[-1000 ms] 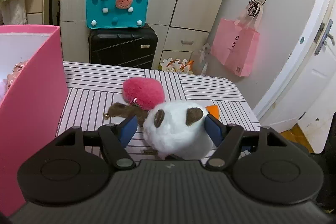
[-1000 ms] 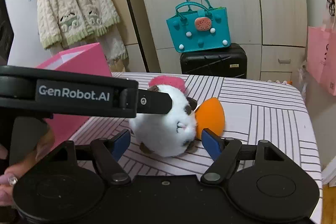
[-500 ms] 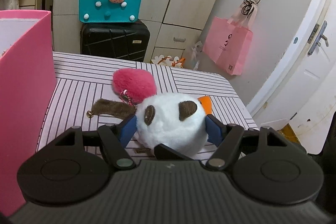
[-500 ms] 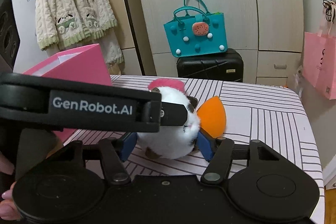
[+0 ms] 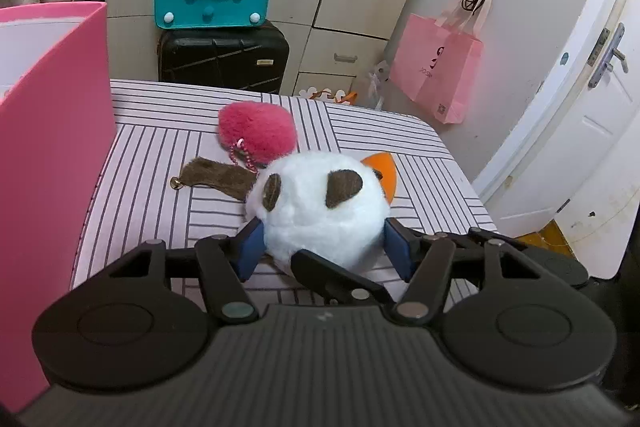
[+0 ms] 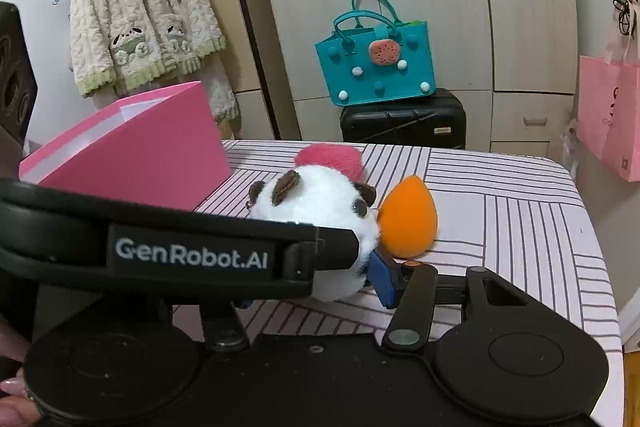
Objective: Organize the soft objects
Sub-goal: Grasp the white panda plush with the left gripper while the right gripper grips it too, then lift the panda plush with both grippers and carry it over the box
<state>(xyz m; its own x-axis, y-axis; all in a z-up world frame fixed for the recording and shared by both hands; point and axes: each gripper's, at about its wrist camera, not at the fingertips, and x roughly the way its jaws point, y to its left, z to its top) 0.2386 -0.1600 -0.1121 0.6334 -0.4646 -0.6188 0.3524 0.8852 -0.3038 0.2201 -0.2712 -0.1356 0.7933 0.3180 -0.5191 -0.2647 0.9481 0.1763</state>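
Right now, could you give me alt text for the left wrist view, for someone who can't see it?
A round white plush panda toy sits on a striped tabletop between the closing blue pads of the left hand-held gripper, which press its sides. Behind it lie a fluffy pink heart charm and an orange teardrop sponge; a tall pink box stands at left.

Fluffy white panda plush (image 6: 320, 211) on striped desk (image 6: 520, 227), caught between closing blue pads (image 6: 382, 277) of right hand-held gripper (image 6: 316, 287). Left hand-held gripper (image 6: 192, 251), branded GenRobot.AI, crossing in front and hiding left side of plush. Orange teardrop sponge (image 6: 408, 217) touching plush on right; pink fluffy pompom (image 6: 330, 155) behind. Pink box (image 6: 132, 163) at left. Teal bag (image 6: 376, 67) on black suitcase (image 6: 404, 119) beyond.
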